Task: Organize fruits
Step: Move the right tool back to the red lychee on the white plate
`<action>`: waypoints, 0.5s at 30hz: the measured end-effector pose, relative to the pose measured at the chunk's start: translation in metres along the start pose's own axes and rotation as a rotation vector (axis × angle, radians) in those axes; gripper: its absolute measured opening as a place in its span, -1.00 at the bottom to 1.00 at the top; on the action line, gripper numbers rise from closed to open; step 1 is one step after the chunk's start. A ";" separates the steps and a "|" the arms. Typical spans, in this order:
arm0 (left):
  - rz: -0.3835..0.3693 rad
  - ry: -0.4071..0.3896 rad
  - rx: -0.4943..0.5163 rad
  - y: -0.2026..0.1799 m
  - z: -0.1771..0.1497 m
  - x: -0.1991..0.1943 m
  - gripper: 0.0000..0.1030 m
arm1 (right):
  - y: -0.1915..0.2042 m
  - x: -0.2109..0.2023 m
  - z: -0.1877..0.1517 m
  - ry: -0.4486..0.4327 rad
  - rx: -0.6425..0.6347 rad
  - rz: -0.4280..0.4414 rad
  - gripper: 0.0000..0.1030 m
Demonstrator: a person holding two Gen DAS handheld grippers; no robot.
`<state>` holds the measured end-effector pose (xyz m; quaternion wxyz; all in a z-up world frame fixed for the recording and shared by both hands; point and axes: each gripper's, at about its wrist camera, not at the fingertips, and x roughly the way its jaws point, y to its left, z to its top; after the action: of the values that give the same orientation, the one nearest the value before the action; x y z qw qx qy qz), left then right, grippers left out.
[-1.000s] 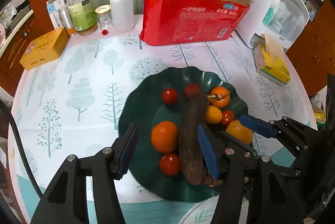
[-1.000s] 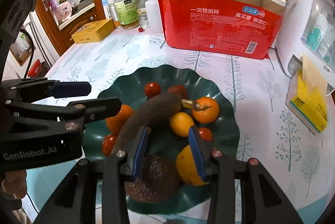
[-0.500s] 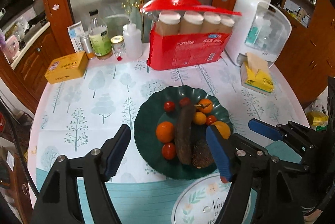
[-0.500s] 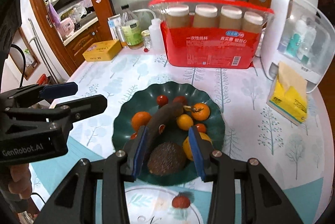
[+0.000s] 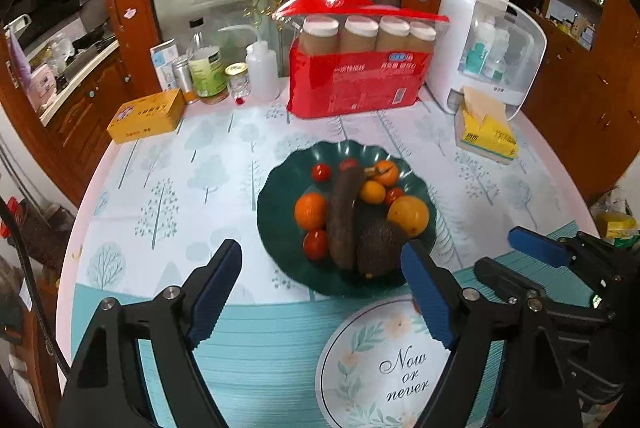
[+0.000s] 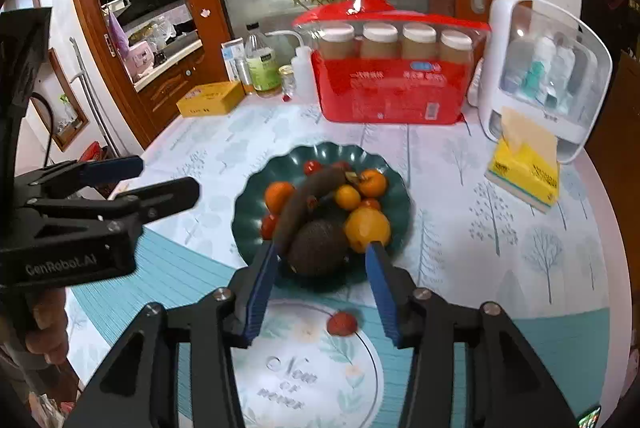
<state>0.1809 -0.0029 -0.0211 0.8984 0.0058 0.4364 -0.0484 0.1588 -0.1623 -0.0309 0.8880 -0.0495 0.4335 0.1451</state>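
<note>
While hovering: both my grippers are hanging above the table edge.
Left gripper: opening wide, gripping nothing.
Right gripper: opening, gripping nothing.
Fruit: lying on the green plate; one red berry is lying apart on the placemat.

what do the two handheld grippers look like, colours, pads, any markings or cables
Both are matte black plastic with angular, cut-out finger arms and silver pivot screws. The left gripper and the right gripper each carry ribbed blue pads on the fingertips. Seen from the right wrist camera, the left gripper's body bears white "GenRobot.AI" lettering. A thin black cable runs along the left wrist view's edge.
</note>
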 end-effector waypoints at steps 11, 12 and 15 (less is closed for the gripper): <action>0.054 0.104 -0.040 -0.011 -0.062 0.056 0.57 | -0.019 0.051 -0.064 0.135 0.007 -0.002 -0.07; 0.057 0.114 -0.046 -0.011 -0.066 0.062 0.57 | -0.020 0.056 -0.068 0.143 0.007 0.000 -0.07; 0.060 0.136 -0.072 -0.009 -0.078 0.078 0.57 | -0.022 0.072 -0.076 0.167 0.011 0.012 -0.07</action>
<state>0.1669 -0.0145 -0.1300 0.8674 -0.0100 0.4975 -0.0054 0.1498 -0.1838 -0.1359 0.8482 -0.0540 0.5072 0.1432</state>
